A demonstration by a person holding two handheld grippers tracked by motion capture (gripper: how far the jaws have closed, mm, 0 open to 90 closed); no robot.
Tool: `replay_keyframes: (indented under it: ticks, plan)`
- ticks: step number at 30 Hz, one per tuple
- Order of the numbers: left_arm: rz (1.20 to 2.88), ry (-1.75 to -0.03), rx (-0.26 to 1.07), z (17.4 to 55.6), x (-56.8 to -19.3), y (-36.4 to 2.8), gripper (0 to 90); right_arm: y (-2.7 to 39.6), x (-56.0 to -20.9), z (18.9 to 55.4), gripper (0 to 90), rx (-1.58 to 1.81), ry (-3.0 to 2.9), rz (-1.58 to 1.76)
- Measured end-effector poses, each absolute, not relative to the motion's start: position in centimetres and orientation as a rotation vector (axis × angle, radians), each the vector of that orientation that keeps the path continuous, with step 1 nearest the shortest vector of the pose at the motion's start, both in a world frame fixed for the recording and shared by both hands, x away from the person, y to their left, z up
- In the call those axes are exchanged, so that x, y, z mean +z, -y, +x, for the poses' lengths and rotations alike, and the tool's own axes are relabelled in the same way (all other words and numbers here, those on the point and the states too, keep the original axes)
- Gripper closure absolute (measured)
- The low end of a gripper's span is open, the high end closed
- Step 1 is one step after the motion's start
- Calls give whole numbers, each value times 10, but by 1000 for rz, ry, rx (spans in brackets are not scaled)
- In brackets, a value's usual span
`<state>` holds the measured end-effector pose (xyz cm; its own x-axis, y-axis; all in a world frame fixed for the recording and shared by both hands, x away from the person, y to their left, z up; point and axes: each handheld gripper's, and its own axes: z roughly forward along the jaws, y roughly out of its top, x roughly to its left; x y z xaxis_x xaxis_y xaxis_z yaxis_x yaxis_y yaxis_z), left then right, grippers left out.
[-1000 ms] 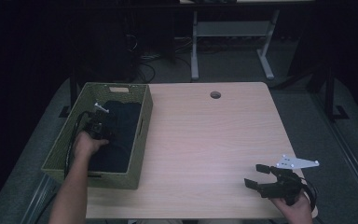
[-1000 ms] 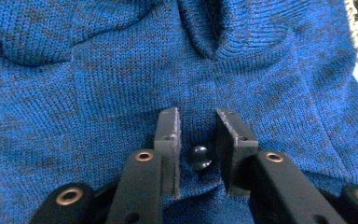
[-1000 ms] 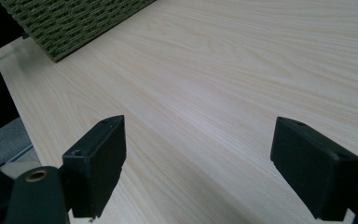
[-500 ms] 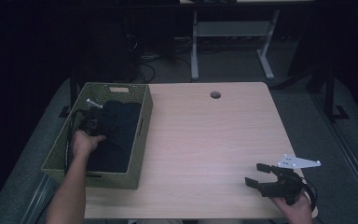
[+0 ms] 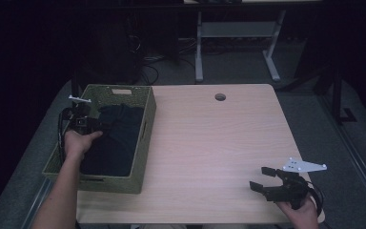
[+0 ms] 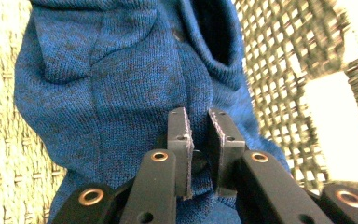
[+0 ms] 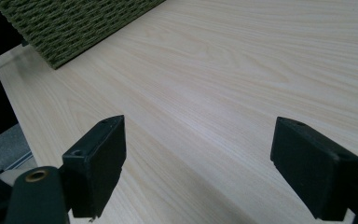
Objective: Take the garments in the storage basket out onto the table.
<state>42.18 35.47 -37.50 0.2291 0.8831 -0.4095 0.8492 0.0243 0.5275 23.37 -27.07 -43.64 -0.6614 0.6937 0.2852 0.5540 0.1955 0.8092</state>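
My left fingers [image 6: 198,140] are clamped on a fold of the dark blue knitted garment [image 6: 121,93], which lies in the olive woven rectangular basket [image 5: 145,129] at the left edge of the pale wooden counter [image 5: 219,143]. The garment's long axis runs front to back along the basket, directly beneath this hand. My right fingers [image 7: 209,163] stand wide apart, holding nothing, above the counter's near right corner, well apart from the basket.

sweater [image 6: 121,93]: blue knit | basket [image 6: 289,84]: woven | table [image 7: 242,79]: smooth wood
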Motion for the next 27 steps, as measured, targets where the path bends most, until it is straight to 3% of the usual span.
replay_keyframes:
  ticks: [27]
  plan:
    - [1586, -1472, 45, 397, -338, -377, 810, 267, -440, 236, 177, 1446, -2329, 1226]
